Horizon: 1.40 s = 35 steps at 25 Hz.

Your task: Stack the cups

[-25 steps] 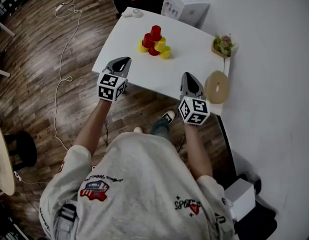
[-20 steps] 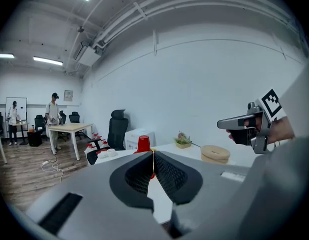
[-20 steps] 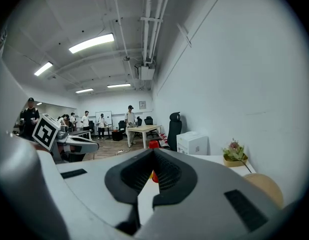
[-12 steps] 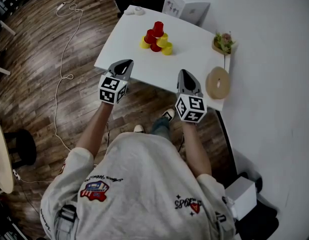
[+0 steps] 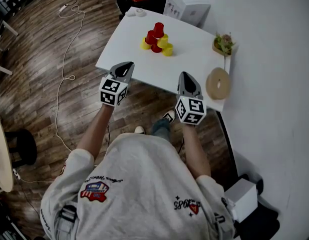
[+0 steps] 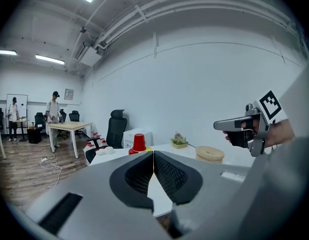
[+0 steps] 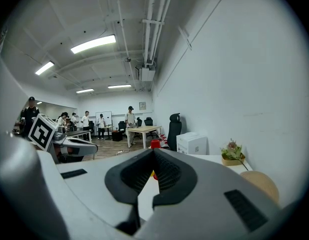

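The cups (image 5: 157, 38) stood piled on the table (image 5: 144, 64), toward its far side. Right of them sat a plant (image 5: 223, 44). Nearer, at the right edge, lay a disc (image 5: 217, 83), perhaps touching the wall. The left gripper (image 5: 125, 67) and right gripper (image 5: 186, 77) hung over the near edge.

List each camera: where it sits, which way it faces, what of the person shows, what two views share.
Head view: on the head, steeply down at table and cup pyramid; shirt, forearms, left gripper, right gripper show.
Left gripper view: on the left gripper, facing across the table; its shut jaws, right gripper show.
Right gripper view: on the right gripper, same heading; shut jaws, left gripper.
Shared: both gripper views show the top red cup.
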Each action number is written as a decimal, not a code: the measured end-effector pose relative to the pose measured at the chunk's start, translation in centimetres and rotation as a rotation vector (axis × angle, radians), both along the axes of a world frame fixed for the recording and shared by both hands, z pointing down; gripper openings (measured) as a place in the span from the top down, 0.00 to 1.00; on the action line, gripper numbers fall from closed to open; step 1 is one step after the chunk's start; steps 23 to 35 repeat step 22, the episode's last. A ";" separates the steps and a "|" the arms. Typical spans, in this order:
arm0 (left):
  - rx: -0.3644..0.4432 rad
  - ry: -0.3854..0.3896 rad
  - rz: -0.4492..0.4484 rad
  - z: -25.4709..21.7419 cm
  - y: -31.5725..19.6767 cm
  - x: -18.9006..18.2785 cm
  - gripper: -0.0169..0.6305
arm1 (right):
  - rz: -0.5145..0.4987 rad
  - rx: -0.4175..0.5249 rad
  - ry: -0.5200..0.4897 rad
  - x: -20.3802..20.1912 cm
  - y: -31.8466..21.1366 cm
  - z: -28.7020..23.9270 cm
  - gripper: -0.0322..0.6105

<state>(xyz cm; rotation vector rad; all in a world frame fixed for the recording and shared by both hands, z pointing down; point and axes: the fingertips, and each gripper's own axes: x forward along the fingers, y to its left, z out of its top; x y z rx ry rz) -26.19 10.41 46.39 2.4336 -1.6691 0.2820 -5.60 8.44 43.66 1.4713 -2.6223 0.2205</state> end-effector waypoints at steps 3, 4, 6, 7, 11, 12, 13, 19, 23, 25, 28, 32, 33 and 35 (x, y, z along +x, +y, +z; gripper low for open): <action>-0.001 0.001 -0.003 -0.1 0.3 0.0 0.96 | -0.007 -0.001 0.004 -0.1 0.4 0.0 0.96; -0.001 0.001 -0.005 -0.1 0.4 0.1 0.96 | -0.008 -0.002 0.006 0.0 0.5 0.0 0.96; 0.001 0.003 -0.006 -0.1 0.5 0.2 0.96 | -0.007 -0.004 0.009 0.1 0.7 0.1 0.96; 0.001 0.004 -0.006 0.0 0.7 0.3 0.96 | -0.007 -0.004 0.009 0.1 0.8 0.2 0.96; -0.001 0.004 -0.008 0.1 1.1 0.3 0.96 | -0.008 -0.003 0.013 0.3 1.3 0.3 0.96; -0.003 0.005 -0.008 0.1 1.2 0.4 0.96 | -0.008 -0.002 0.015 0.4 1.4 0.3 0.96; -0.005 0.006 -0.008 0.2 1.2 0.4 0.96 | -0.008 -0.002 0.016 0.5 1.5 0.3 0.96; -0.009 0.007 -0.005 0.2 1.3 0.8 0.96 | -0.009 -0.003 0.020 1.0 1.8 0.3 0.96; -0.009 0.006 -0.005 0.3 1.3 1.0 0.96 | -0.011 -0.001 0.020 1.2 1.9 0.4 0.96; -0.009 0.006 -0.005 0.3 1.3 1.0 0.96 | -0.011 -0.001 0.020 1.2 1.9 0.4 0.96; -0.009 0.006 -0.005 0.3 1.3 1.0 0.96 | -0.011 -0.001 0.020 1.2 1.9 0.4 0.96; -0.009 0.006 -0.005 0.3 1.3 1.0 0.96 | -0.011 -0.001 0.020 1.2 1.9 0.4 0.96; -0.009 0.006 -0.005 0.3 1.3 1.0 0.96 | -0.011 -0.001 0.020 1.2 1.9 0.4 0.96; -0.009 0.006 -0.005 0.3 1.3 1.0 0.96 | -0.011 -0.001 0.020 1.2 1.9 0.4 0.96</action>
